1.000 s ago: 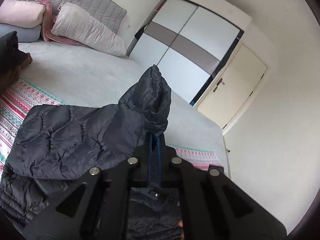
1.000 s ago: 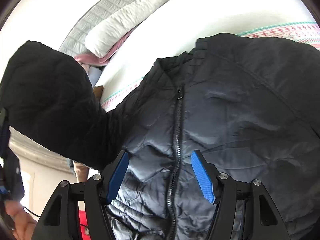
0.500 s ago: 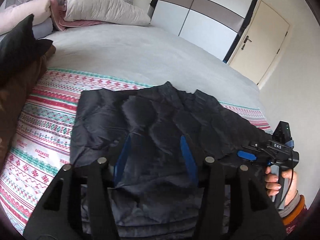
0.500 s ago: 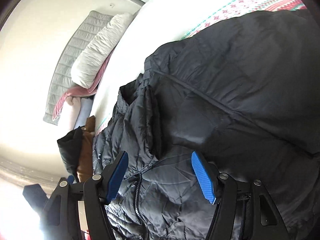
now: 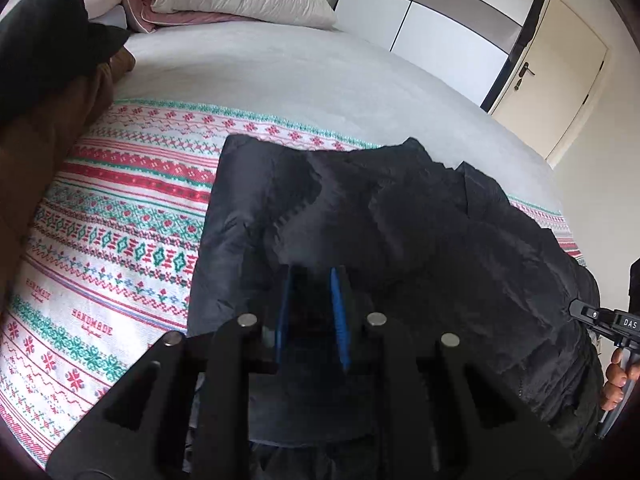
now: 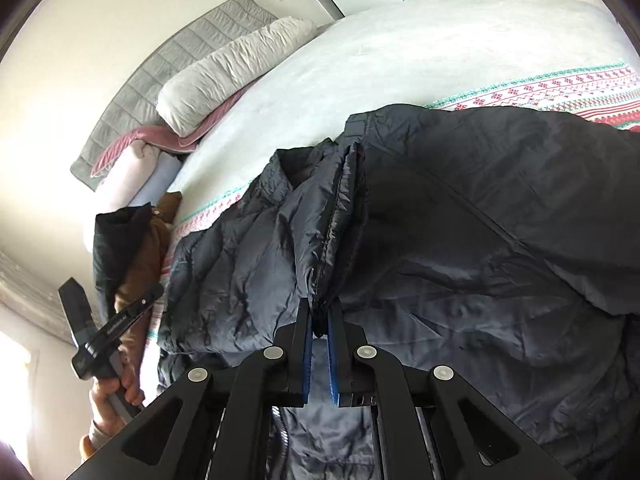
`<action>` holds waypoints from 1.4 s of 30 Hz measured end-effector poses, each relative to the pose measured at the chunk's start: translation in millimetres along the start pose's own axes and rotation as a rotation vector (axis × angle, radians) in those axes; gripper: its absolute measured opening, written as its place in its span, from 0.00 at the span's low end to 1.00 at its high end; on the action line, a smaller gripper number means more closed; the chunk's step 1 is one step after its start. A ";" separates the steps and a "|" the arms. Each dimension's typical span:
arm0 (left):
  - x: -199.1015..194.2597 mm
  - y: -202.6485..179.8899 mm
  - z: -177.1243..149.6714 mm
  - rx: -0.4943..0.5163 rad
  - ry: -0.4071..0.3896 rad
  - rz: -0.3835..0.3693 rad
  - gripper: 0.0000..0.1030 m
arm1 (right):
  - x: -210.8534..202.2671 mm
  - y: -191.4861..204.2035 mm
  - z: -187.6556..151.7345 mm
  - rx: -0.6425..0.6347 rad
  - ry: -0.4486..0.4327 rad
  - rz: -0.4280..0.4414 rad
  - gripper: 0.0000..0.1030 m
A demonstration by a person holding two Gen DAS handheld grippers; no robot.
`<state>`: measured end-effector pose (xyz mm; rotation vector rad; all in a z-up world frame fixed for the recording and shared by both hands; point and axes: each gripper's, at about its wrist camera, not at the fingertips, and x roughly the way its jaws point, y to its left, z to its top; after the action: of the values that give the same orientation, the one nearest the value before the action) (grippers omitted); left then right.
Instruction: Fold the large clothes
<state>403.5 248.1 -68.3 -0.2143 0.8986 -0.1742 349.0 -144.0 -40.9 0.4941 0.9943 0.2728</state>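
Both hand-held grippers pinch the jacket [image 5: 400, 240] lying on the bed's [image 5: 280, 68] patterned blanket [image 5: 120, 216]: left hand-held gripper [image 5: 310, 312] grasping its near hem, right hand-held gripper [image 6: 319, 332] clenched on the zipper edge, the jacket's length stretching away from both.

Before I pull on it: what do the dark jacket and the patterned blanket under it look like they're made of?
Puffer jacket: thin synthetic shell, probably nylon or polyester, with a slight sheen, fine crinkles and quilted padded channels. Patterned blanket: matte woven or knitted textile, maybe cotton or acrylic, with red and green stitch-like bands and "HANDMADE" lettering.
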 end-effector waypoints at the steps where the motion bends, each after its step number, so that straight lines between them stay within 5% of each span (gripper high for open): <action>1: 9.9 1.5 -5.9 -0.007 0.023 0.006 0.21 | 3.9 -5.1 -1.9 0.003 0.009 -0.023 0.06; 7: 19.3 2.4 -23.1 -0.025 0.043 0.011 0.22 | 38.6 -31.7 -22.8 0.041 0.066 -0.076 0.06; 9: 6.9 -5.6 -22.7 -0.017 0.072 0.043 0.34 | 30.0 -31.5 -26.2 0.054 0.051 -0.066 0.09; 10: -2.8 -10.4 -23.2 -0.013 0.078 0.053 0.48 | 22.6 -31.6 -27.0 0.063 0.050 -0.063 0.12; 13: -44.9 -20.1 -31.2 -0.017 0.031 0.075 0.72 | -13.3 -33.1 -31.8 0.066 0.013 -0.061 0.36; 15: -74.7 -28.7 -40.2 -0.030 0.008 0.080 0.79 | -46.3 -41.9 -39.0 0.076 -0.044 -0.093 0.65; 17: -100.4 -37.3 -51.9 -0.035 -0.003 0.091 0.84 | -79.5 -61.0 -48.6 0.119 -0.099 -0.132 0.71; 22: -144.9 -60.0 -83.0 -0.026 0.005 0.149 0.89 | -139.8 -135.3 -69.3 0.316 -0.204 -0.209 0.73; 28: -181.3 -92.8 -107.4 -0.023 -0.023 0.195 0.89 | -177.0 -240.1 -82.6 0.621 -0.327 -0.128 0.74; 31: -186.4 -109.4 -118.3 -0.005 -0.034 0.214 0.90 | -183.9 -275.5 -87.1 0.697 -0.365 -0.153 0.74; 36: -169.0 -116.2 -134.3 -0.019 -0.048 0.146 0.90 | -184.1 -317.6 -85.0 0.803 -0.438 0.035 0.74; 42: -122.7 -109.8 -133.3 -0.039 -0.095 0.093 0.90 | -179.5 -347.3 -68.5 0.828 -0.526 0.078 0.72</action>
<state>216.7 156.6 -28.0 -0.2153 0.8159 -0.0599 195.6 -501.6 -119.1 1.2850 0.5326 -0.2192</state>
